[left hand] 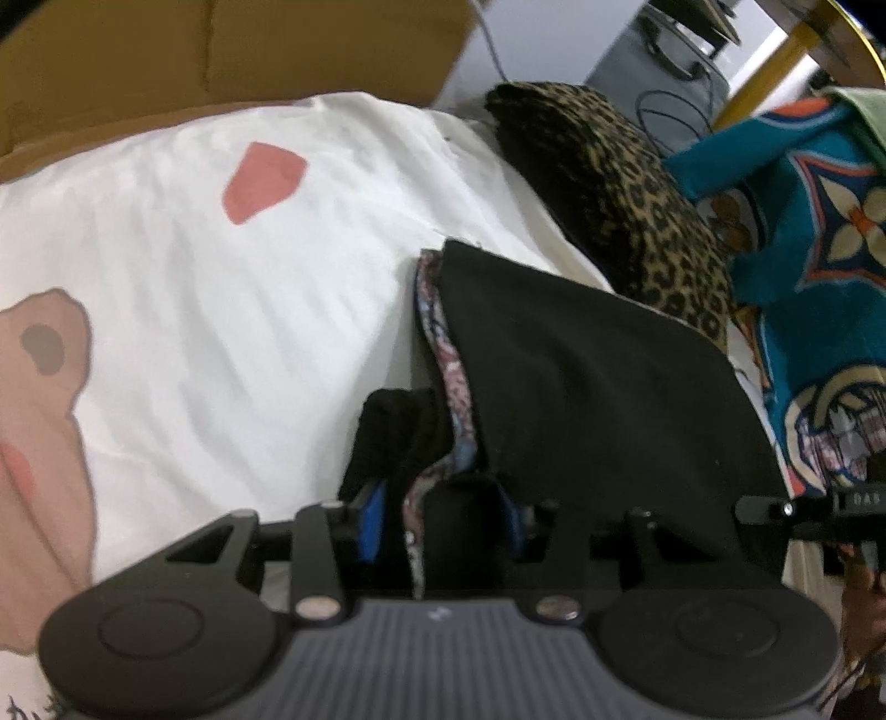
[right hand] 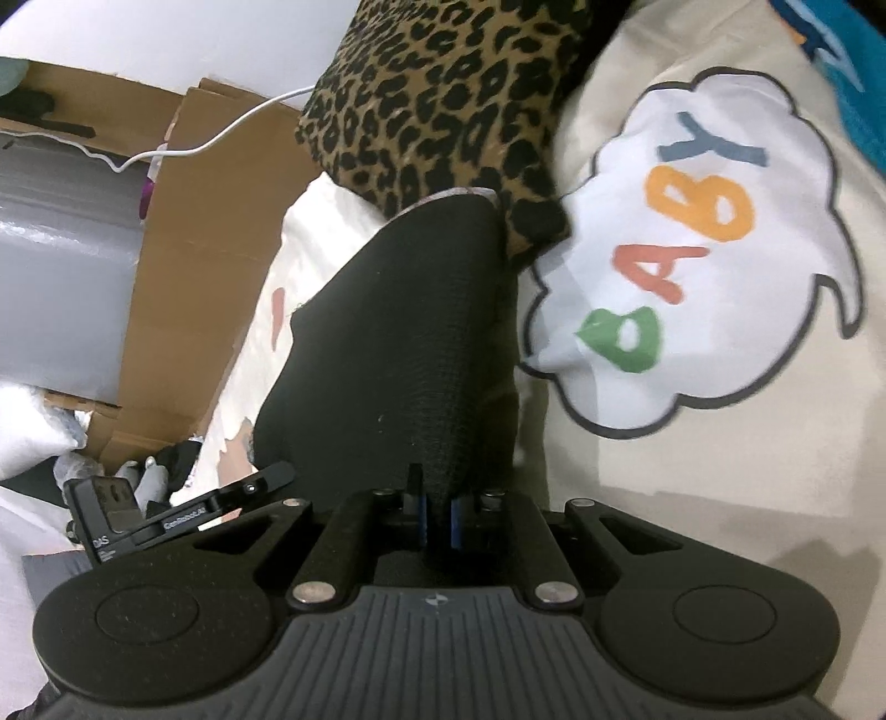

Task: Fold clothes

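both grippers grasp the black garment (left hand: pixel 598 376) above the white printed bedsheet (left hand: pixel 232 288), the left gripper (left hand: pixel 443 520) bunching its patterned edge, the right gripper (right hand: pixel 437 515) clenched tight on its hem, beside a leopard-print cloth (right hand: pixel 443 99).

Cream bedsheet (left hand: pixel 232 288) printed with a bear and a red patch, spread ahead and to the left of the left claw. Brown cardboard (left hand: pixel 232 50) beyond the sheet, at the far edge. Cloud print reading "BABY" (right hand: pixel 692 249) on the sheet, ahead and to the right of the right claw. White cable (right hand: pixel 221 138) over cardboard, far left.
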`<state>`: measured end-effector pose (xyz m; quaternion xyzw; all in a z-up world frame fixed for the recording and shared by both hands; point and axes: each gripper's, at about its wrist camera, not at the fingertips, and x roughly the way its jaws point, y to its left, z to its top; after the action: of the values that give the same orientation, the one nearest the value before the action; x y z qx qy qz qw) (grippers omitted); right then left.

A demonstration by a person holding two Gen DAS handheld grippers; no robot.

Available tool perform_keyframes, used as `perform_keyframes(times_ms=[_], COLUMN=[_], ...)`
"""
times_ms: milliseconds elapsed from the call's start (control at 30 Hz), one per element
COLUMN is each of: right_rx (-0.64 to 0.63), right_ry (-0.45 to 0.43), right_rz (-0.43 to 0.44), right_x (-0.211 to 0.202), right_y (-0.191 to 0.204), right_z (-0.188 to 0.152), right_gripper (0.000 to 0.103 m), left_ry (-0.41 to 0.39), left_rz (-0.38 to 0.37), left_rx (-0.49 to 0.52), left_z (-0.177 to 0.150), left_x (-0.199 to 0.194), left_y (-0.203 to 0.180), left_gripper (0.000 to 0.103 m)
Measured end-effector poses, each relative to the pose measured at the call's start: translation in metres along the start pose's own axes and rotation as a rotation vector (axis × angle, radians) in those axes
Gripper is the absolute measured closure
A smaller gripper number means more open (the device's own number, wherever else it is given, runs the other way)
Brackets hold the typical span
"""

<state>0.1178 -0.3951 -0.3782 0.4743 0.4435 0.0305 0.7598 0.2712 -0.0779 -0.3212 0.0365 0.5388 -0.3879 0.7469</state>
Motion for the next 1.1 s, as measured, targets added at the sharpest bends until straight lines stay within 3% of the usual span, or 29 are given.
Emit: perform_keyframes(times_ms=[167,300,500,633,767,967,1067,1100], right_rx=[0.006,-0.009,-0.045,-0.043,-0.053,-0.057,-0.057,-0.058], right_ry=[0.014,0.017,0.026,0.033,0.037,0.044,0.048,0.048], right_rz=[-0.033,-0.047,-0.052,-0.052,-0.056,-0.06,-0.062,-0.061], right_x=[0.003,0.01,0.012,0.012,0.012,0.013,0.014,0.014], right_y=[-0.006,-0.001,0.003,0.001,0.002,0.002,0.001,0.002], right_z=[-0.004,-0.006,-0.009,-0.011,-0.011,-0.013,-0.013,-0.013], right_gripper=[0.09,0.063,0.061,0.061,0.061,0.061,0.061,0.061], left_ry=[-0.006,-0.014,0.002,-0.019,0.001,0.02,0.01,0.008], left_rz=[0.0,0.025,0.033,0.023,-0.036,-0.065,-0.071,-0.074], left_rx=[0.018,0.04,0.047,0.037,-0.012,-0.04,-0.018,-0.01], left_z=[0.002,-0.001,0.005,0.009,0.014,0.014,0.012,0.013], left_x=[-0.004,-0.003,-0.005,-0.009,0.005,0.021,0.022,0.021], left_y=[0.003,0.003,0.002,0.009,0.018,0.025,0.023,0.023], left_gripper=[0.066,0.067,0.062,0.039,0.039,0.024,0.026,0.039])
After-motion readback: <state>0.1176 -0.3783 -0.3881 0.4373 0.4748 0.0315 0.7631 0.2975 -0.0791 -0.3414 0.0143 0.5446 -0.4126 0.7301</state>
